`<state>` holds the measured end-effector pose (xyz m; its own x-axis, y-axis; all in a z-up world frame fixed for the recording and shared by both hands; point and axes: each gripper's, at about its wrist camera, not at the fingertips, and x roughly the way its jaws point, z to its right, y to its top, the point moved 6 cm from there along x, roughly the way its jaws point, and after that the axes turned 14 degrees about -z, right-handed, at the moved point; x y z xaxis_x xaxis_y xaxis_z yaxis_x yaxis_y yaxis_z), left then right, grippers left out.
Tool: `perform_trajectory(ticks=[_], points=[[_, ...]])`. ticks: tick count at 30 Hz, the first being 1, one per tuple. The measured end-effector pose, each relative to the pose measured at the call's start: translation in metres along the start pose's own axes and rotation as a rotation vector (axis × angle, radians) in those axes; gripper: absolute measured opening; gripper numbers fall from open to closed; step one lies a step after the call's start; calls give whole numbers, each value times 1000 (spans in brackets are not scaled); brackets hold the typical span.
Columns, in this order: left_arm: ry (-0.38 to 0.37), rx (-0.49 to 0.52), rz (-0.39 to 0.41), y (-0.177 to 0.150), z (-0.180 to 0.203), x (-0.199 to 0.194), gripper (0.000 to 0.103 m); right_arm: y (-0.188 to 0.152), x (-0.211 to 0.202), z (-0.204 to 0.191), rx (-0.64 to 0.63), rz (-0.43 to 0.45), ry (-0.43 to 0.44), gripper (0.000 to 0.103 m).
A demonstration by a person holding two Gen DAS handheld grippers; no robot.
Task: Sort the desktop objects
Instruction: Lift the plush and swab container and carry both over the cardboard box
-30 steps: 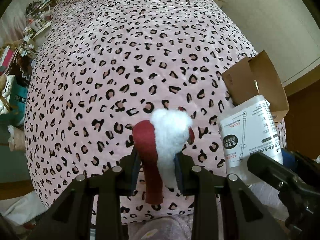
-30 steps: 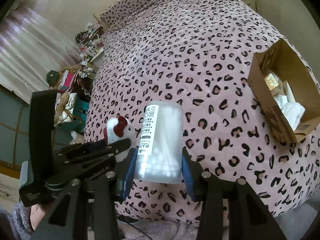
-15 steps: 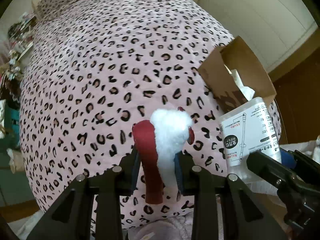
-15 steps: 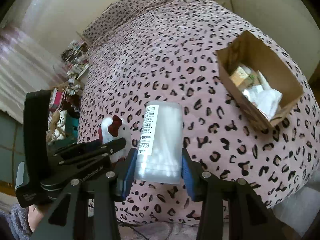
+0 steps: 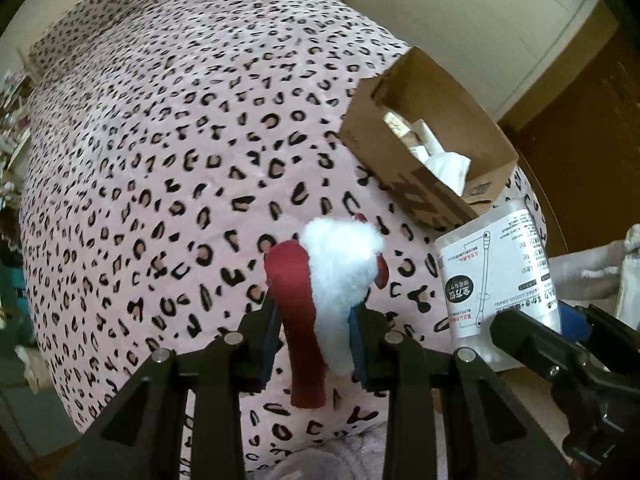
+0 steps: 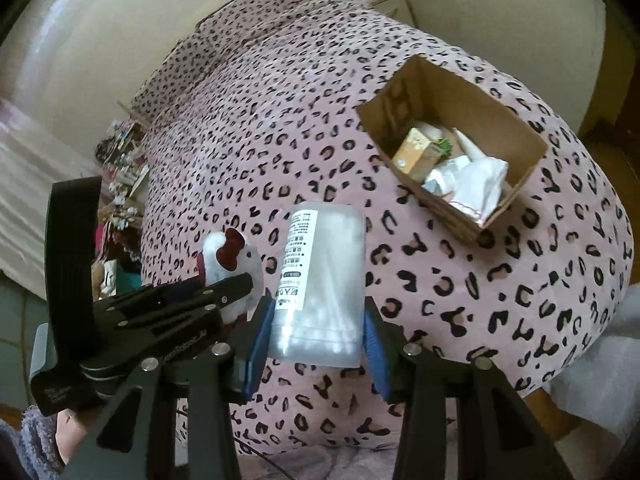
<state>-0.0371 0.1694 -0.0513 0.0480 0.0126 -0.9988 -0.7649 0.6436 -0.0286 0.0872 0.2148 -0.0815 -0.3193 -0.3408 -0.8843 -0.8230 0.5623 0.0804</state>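
**Both claws loaded above the leopard-print bed**

We see the left claw (image 5: 314,330) pointing steeply down, its jaws clamped on a white plush toy with a red bow (image 5: 340,272). Beside it, the right claw (image 6: 316,338) tilts downward and grips a clear cotton-swab container (image 6: 320,280) by its sides. Both items hang in the air over the near edge of the bed (image 6: 280,120), side by side. An open cardboard box (image 6: 516,128), already holding a small carton and white packets, sits on the bed ahead and to the right. Compared with a second ago, both views have swung toward the box, which now appears larger and more central.
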Motion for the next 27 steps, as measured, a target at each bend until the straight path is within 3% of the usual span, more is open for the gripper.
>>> perform_trajectory(ticks=[13, 27], points=[[-4, 111, -4, 26, 49, 7, 32, 1, -13, 38, 106, 41, -7, 43], [-6, 165, -27, 43, 79, 22, 32, 4, -18, 68, 167, 56, -7, 43]])
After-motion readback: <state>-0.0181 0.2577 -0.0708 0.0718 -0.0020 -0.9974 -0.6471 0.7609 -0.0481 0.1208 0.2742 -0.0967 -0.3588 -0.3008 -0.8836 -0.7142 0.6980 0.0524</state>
